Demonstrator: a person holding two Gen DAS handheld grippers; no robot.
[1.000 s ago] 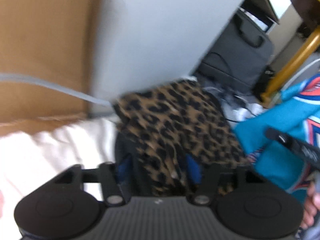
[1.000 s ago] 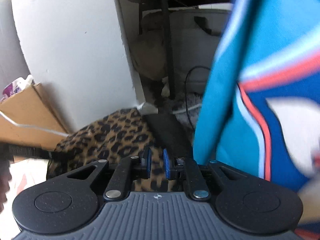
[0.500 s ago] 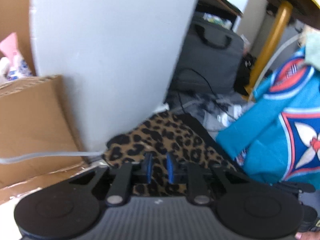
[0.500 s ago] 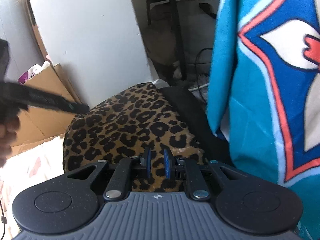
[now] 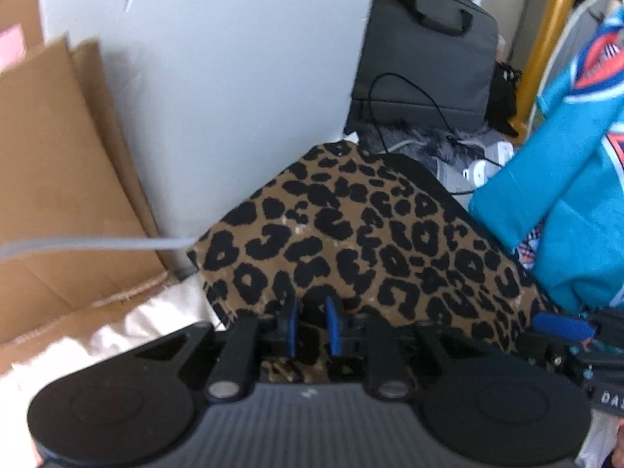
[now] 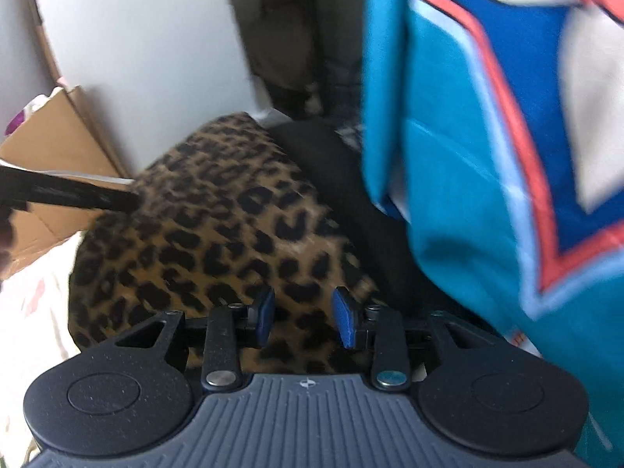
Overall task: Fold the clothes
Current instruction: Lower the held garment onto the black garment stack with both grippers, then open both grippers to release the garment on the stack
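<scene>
- Cluttered room: white panel (image 5: 218, 78), cardboard (image 5: 58, 195), grey bag (image 5: 425, 74) behind a pale bedsheet (image 5: 156, 312).
- Leopard-print garment (image 5: 351, 241) lies folded in a compact stack on a black item (image 6: 351, 195).
- Teal jersey (image 6: 487, 156) hangs unfolded at right; judged still to fold.
- Left gripper (image 5: 311, 325): fingers nearly together, nothing visibly pinched.
- Right gripper (image 6: 304, 318): fingers spread, empty.

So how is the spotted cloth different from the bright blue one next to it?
The leopard-print cloth is brown with black spots; the blue shirt is teal with orange, white and dark blue shapes. The leopard-print cloth lies draped in a mound, while the blue shirt hangs upright beside it. The left claw sits nearly closed at the leopard-print cloth's edge; no claw is seen gripping the blue shirt. Both are soft fabric.
</scene>
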